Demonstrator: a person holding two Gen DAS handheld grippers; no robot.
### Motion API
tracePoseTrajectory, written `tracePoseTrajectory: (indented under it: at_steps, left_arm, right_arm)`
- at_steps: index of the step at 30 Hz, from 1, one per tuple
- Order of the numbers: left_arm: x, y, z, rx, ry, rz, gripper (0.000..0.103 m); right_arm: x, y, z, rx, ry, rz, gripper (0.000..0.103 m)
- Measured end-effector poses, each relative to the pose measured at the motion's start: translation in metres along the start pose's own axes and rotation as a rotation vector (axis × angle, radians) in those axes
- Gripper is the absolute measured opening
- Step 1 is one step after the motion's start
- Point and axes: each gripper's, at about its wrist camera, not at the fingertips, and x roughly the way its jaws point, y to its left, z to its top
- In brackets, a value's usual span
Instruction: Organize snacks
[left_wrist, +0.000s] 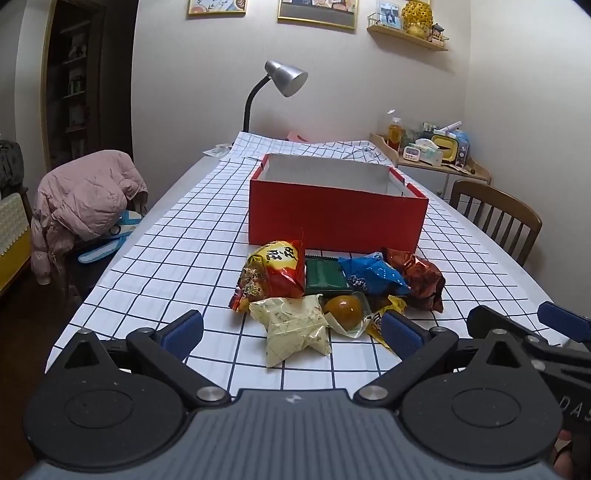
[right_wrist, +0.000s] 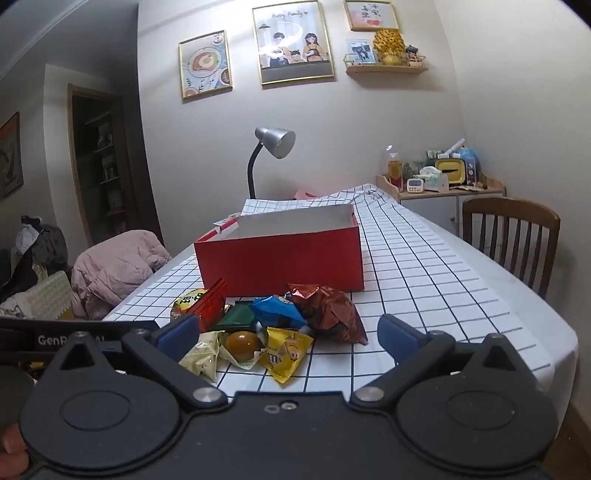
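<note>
A pile of snack packets lies on the checked tablecloth in front of an open red box (left_wrist: 338, 214) (right_wrist: 280, 258). In it are a red-and-yellow bag (left_wrist: 271, 273), a green packet (left_wrist: 325, 277), a blue packet (left_wrist: 369, 275) (right_wrist: 277, 310), a brown foil bag (left_wrist: 421, 277) (right_wrist: 328, 310), a pale yellow packet (left_wrist: 291, 328) (right_wrist: 201, 356), a wrapped brown egg (left_wrist: 343, 308) (right_wrist: 242, 343) and a yellow candy bag (right_wrist: 284, 352). My left gripper (left_wrist: 291, 330) is open just short of the pile. My right gripper (right_wrist: 284, 332) is open too, with nothing held. In the left wrist view the right gripper (left_wrist: 517, 321) shows at the right edge.
A grey desk lamp (left_wrist: 284, 79) stands at the table's far end. A chair with a pink jacket (left_wrist: 85, 199) is on the left, a wooden chair (left_wrist: 495, 214) on the right. A cluttered side cabinet (left_wrist: 439, 155) sits in the far right corner.
</note>
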Motion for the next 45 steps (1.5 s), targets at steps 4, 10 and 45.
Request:
tracePoseTrajectory:
  at_steps: [4, 10, 45]
  left_arm:
    - [0.003, -0.001, 0.004, -0.002, 0.015, 0.014, 0.103]
    - [0.002, -0.004, 0.015, 0.006, 0.009, 0.021, 0.103]
    - [-0.019, -0.013, 0.053, 0.018, 0.036, 0.036, 0.103]
  right_arm:
    - [0.0, 0.002, 0.004, -0.032, -0.006, -0.002, 0.103]
    - [0.004, 0.001, 0.014, -0.048, 0.013, -0.003, 0.103]
    - [-0.007, 0.004, 0.058, -0.073, 0.051, 0.02, 0.102]
